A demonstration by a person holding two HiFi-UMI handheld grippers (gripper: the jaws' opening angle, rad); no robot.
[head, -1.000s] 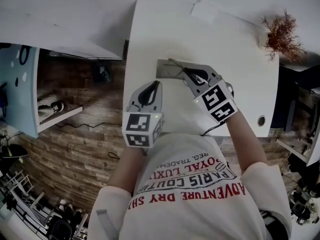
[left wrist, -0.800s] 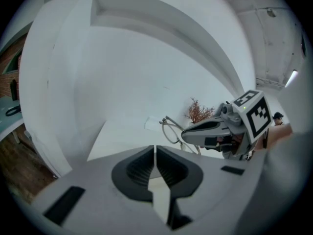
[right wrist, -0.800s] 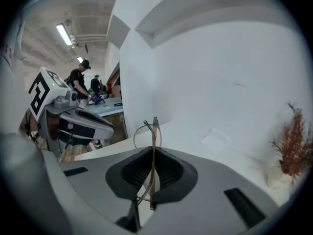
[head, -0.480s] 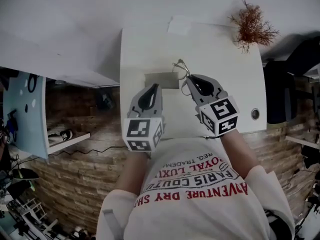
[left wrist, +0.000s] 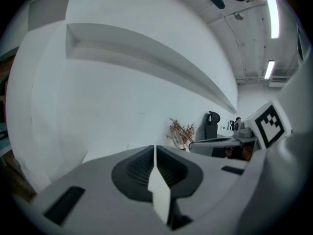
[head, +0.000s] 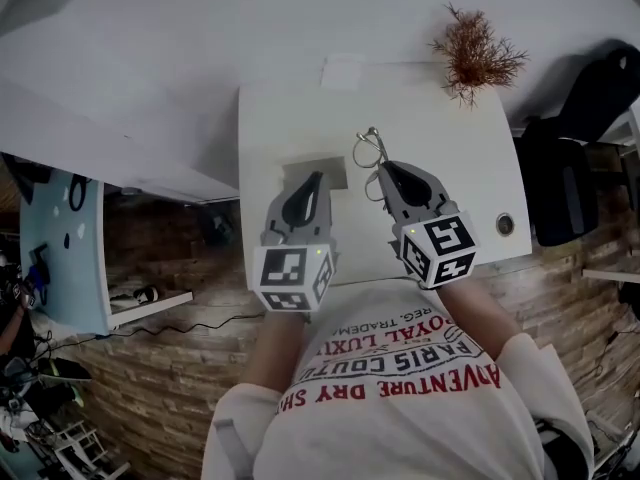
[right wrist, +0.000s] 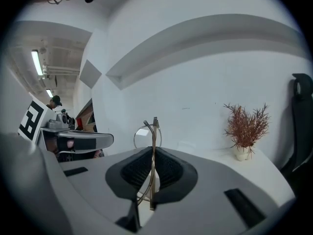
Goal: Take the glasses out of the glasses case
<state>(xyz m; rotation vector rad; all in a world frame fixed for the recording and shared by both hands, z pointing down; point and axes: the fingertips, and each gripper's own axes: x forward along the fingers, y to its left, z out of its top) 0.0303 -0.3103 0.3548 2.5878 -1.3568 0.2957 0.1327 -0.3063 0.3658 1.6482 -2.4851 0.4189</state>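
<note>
The grey glasses case [head: 333,168] lies on the white table [head: 450,148], partly hidden by my left gripper [head: 316,179]. That gripper hovers over the case, its jaws closed with nothing between them, as the left gripper view [left wrist: 154,148] confirms. My right gripper [head: 384,168] is shut on the thin metal-framed glasses [head: 368,151] and holds them up, just right of the case. In the right gripper view the glasses [right wrist: 146,133] stand upright between the pads [right wrist: 166,168], one round lens rising above the gripper [right wrist: 153,150].
A small pot with a dried reddish plant [head: 475,56] stands at the table's far right corner. A white card [head: 345,72] lies at the far edge. A cable hole [head: 504,225] is near the right edge, and a black chair [head: 560,178] stands beyond it.
Both grippers have risen. The right one has carried the glasses off the case and to its right. The left gripper stays shut over the case.
</note>
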